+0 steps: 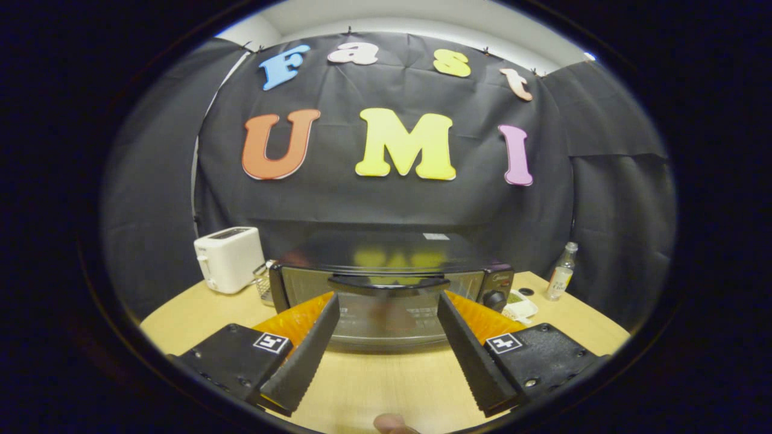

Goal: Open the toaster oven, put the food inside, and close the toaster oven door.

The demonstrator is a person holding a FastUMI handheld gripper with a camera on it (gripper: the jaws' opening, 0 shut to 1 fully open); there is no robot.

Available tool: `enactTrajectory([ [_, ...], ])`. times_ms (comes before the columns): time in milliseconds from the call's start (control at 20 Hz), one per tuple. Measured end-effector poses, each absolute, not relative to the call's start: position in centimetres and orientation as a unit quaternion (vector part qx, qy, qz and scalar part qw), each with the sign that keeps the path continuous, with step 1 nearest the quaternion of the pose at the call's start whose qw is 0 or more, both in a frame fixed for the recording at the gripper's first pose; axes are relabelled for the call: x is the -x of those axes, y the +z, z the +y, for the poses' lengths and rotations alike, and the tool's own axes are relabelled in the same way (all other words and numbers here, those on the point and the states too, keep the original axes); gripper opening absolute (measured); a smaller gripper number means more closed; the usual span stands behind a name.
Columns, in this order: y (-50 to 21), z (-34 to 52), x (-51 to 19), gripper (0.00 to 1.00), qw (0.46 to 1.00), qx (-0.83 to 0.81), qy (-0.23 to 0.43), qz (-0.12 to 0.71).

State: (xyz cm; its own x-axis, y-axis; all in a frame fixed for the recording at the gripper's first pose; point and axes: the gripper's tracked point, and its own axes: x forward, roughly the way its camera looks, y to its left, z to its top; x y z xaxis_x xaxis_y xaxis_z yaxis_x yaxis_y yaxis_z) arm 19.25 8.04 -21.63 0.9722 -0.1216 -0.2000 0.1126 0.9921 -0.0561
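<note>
A black toaster oven (392, 283) stands on the wooden table (374, 386) straight ahead, its glass door closed and its dark handle (389, 283) running across the top of the door. My gripper (388, 304) is open, its two fingers spread wide just in front of the door, with the handle above and slightly beyond the tips. Nothing is between the fingers. A small white dish with greenish food (518, 306) sits on the table just right of the oven.
A white bread toaster (229, 258) stands to the left of the oven, with a wire rack (263, 286) between them. A clear bottle (561, 272) stands far right near the table's rim. A fingertip (391, 423) shows at the near edge.
</note>
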Motion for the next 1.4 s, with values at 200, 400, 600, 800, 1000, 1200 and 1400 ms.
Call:
enactTrajectory([
  [200, -17.4, 7.1, -14.7, 1.00, 0.996, 0.005, -0.055, 0.075],
  [400, -12.7, 6.1, -10.1, 1.00, 0.998, 0.001, -0.052, 0.046],
  [600, -8.8, 4.8, -6.0, 1.00, 0.998, 0.002, -0.060, 0.022],
  [800, -5.5, 5.0, -3.1, 1.00, 0.999, -0.003, -0.048, -0.003],
  [1000, -3.7, 4.6, -0.7, 1.00, 0.998, 0.010, -0.051, -0.019],
  [1200, -2.5, 4.2, 0.8, 1.00, 0.998, 0.020, -0.052, -0.027],
  [1400, -2.6, 4.5, 1.8, 1.00, 0.999, 0.012, -0.041, -0.023],
])
